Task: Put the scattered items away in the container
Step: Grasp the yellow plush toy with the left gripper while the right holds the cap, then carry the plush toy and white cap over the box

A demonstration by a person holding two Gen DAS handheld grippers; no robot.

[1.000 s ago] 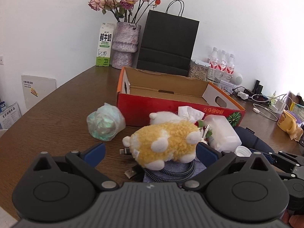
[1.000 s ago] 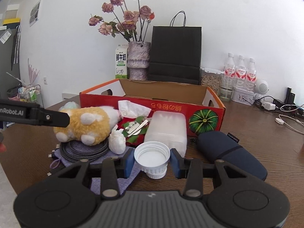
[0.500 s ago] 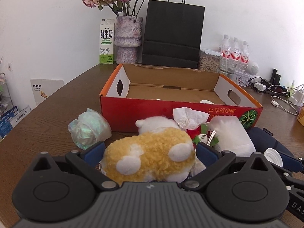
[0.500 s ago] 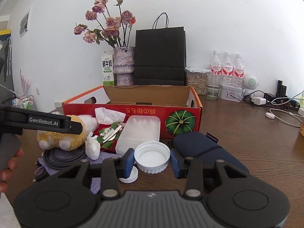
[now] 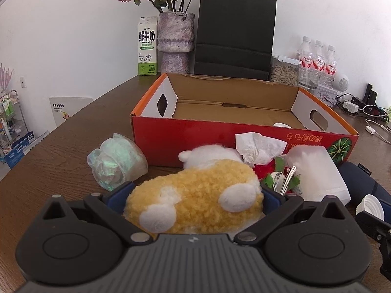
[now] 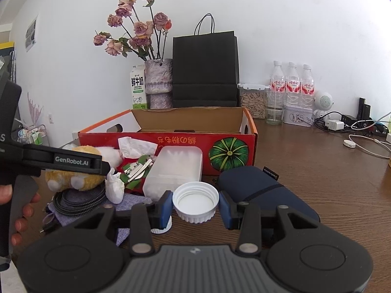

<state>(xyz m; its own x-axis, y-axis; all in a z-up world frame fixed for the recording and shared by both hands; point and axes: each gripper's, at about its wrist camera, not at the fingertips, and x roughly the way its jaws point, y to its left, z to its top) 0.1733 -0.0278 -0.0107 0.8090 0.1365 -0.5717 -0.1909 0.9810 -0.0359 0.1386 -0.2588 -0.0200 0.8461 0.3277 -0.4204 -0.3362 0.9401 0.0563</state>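
Note:
A yellow and white plush toy [image 5: 200, 190] lies in front of the red cardboard box [image 5: 195, 141]. My left gripper [image 5: 194, 204] is open and straddles it, one blue pad on each side. In the right wrist view one of its fingers [image 6: 73, 162] crosses above the plush [image 6: 80, 183], which rests on a coiled cable [image 6: 80, 200]. My right gripper [image 6: 195, 207] is shut on a white screw cap [image 6: 195, 200], held just above the table. A crumpled plastic bag [image 5: 117, 163], a tissue [image 5: 259, 146], a frosted plastic case [image 5: 315, 173], a metal hair clip [image 6: 136, 168] and a navy pouch [image 6: 256, 188] lie around.
Behind the box stand a milk carton [image 5: 147, 46], a vase of dried roses [image 5: 174, 44], a black paper bag [image 5: 234, 34] and water bottles [image 5: 317, 61]. Chargers and cables [image 6: 354, 131] lie at the far right. A small white lid [image 6: 161, 229] sits under my right gripper.
My left gripper has moved forward and down until its open fingers stand on either side of the plush. The right gripper has shifted a little sideways, still holding the cap.

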